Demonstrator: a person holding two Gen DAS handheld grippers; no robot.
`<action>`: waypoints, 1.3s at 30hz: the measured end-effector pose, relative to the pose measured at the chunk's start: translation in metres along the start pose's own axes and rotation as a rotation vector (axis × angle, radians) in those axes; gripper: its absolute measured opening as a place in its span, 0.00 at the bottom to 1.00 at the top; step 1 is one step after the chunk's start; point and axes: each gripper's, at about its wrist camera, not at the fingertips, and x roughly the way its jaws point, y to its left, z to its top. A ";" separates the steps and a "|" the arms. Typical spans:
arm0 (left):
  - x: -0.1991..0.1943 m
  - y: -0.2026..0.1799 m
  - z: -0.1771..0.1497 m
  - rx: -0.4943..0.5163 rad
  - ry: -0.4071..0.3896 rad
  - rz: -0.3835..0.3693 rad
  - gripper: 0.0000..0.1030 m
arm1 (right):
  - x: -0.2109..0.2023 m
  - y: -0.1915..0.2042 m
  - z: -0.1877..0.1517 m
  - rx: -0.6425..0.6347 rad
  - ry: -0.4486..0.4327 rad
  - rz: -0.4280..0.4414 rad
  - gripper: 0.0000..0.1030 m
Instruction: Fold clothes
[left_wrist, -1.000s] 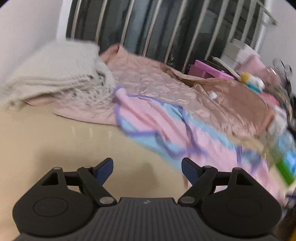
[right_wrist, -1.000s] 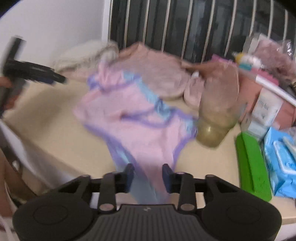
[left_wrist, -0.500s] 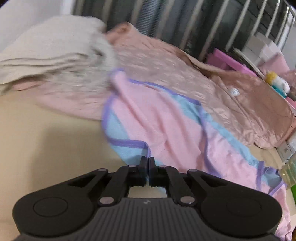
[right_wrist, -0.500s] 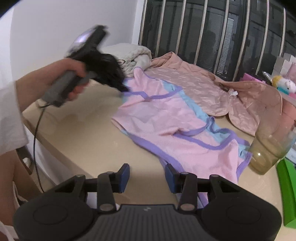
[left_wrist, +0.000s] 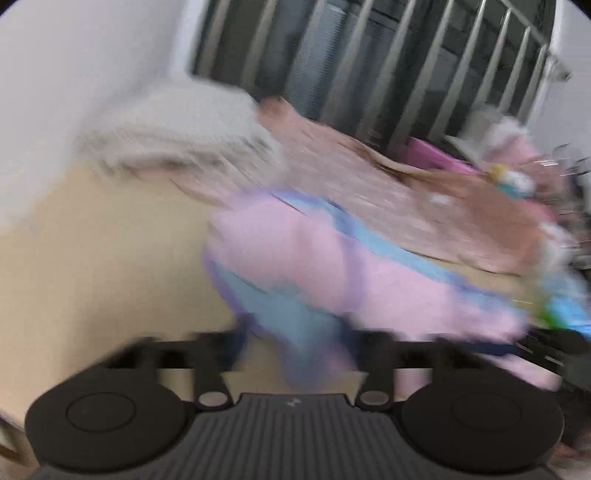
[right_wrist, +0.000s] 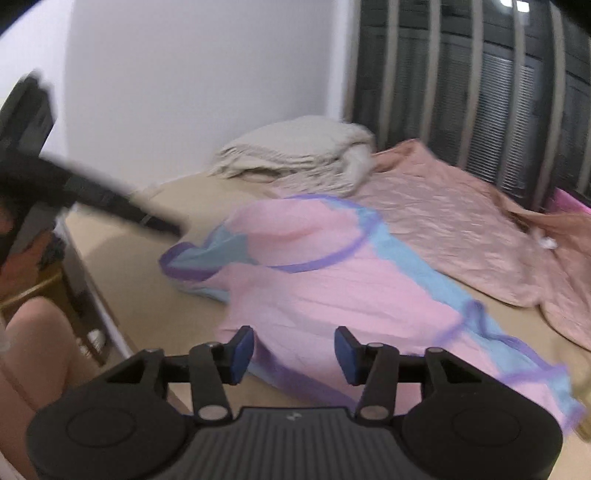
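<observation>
Bare beige tabletop lies open at the near left, its left edge dropping off; left gripper, blurred, fingers spread around a blue fold of the one pink, blue-and-purple-trimmed garment mid-table; right gripper gapes empty over its near hem; far: one cream knit, one peach quilted jacket.

One pink-and-blue garment, one peach quilted garment, one folded beige blanket, two grippers.
</observation>
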 end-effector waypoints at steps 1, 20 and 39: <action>0.013 0.003 0.008 0.006 0.002 0.034 0.64 | 0.007 0.002 0.000 -0.002 0.010 0.013 0.47; 0.012 0.014 -0.028 0.075 0.059 0.163 0.03 | -0.045 -0.035 -0.038 0.208 0.184 -0.081 0.12; 0.046 0.024 -0.019 0.119 -0.013 0.158 0.42 | -0.021 0.000 0.005 0.171 0.035 -0.021 0.24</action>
